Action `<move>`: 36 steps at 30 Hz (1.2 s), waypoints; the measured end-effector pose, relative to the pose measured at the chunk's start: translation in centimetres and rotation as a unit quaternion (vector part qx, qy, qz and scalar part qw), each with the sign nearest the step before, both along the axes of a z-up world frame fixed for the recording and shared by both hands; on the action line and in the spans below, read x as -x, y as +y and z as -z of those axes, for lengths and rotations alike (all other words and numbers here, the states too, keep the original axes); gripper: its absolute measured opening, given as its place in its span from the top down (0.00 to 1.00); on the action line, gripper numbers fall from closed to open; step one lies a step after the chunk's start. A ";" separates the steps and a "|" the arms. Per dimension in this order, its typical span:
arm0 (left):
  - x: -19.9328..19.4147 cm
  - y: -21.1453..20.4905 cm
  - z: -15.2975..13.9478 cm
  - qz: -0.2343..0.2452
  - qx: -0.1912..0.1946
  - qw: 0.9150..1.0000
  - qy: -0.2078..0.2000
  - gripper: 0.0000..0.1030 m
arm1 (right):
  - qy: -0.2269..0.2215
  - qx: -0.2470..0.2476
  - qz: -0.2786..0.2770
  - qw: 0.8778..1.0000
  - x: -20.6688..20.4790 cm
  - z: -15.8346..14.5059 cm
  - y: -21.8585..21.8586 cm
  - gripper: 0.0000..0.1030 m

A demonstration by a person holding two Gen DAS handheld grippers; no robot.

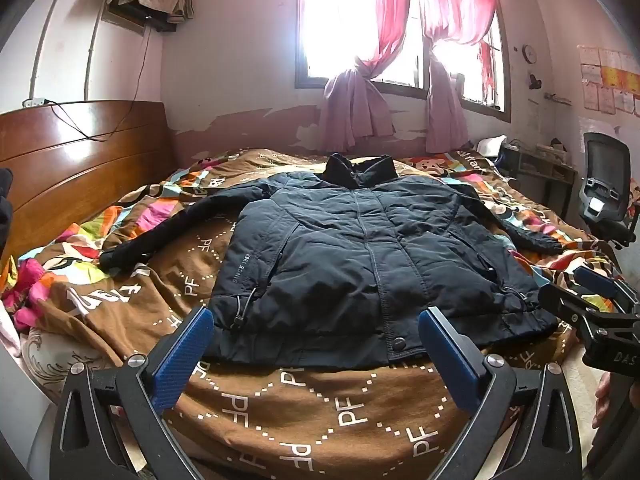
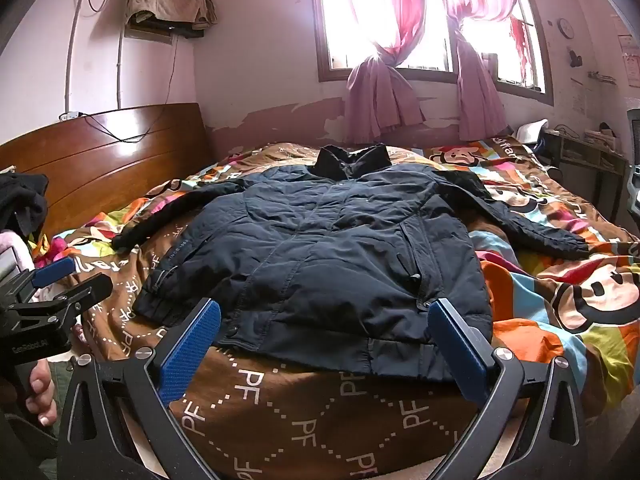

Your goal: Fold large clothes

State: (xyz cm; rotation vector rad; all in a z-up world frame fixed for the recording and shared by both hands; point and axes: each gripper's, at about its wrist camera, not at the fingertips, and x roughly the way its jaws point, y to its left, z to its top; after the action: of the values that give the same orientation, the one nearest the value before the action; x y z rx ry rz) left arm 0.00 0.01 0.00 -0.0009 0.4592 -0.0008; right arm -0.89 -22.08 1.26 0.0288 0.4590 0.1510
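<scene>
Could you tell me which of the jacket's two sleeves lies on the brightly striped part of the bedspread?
The sleeve toward the office chair; the other sleeve, toward the headboard, ends on the brown lettered part.

Daylight blows out the window ahead of me, glowing through pink curtains; my fisheye lenses bend and darken every corner, though the room stays sharp.

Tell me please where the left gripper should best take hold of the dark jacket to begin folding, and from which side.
Probably the cuff of the outstretched sleeve of the jacket, approached from the headboard side. It lies flat, apart from the body, with open bedspread around it. The left gripper is open and empty.
</scene>
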 end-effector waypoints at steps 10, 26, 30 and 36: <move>0.0 0.0 0.0 0.000 0.002 1.000 -0.002 0.00 | 0.000 0.000 0.000 1.000 -0.1 0.1 0.1 0.01; 0.0 0.0 0.0 0.000 0.002 1.000 -0.002 0.00 | 0.001 0.001 0.000 1.000 -0.1 0.1 0.1 0.01; 0.0 0.0 0.0 0.000 0.002 1.000 -0.002 0.00 | 0.001 0.001 0.000 1.000 -0.1 0.1 0.1 0.01; -0.1 0.1 0.1 -0.007 -0.004 1.000 0.002 0.00 | 0.002 0.001 -0.001 1.000 -0.3 0.0 0.2 0.01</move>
State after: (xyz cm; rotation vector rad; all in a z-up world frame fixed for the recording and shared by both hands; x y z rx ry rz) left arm 0.08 0.07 -0.08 0.0030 0.4629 0.0148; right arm -0.56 -21.91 1.22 0.0265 0.4630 0.1518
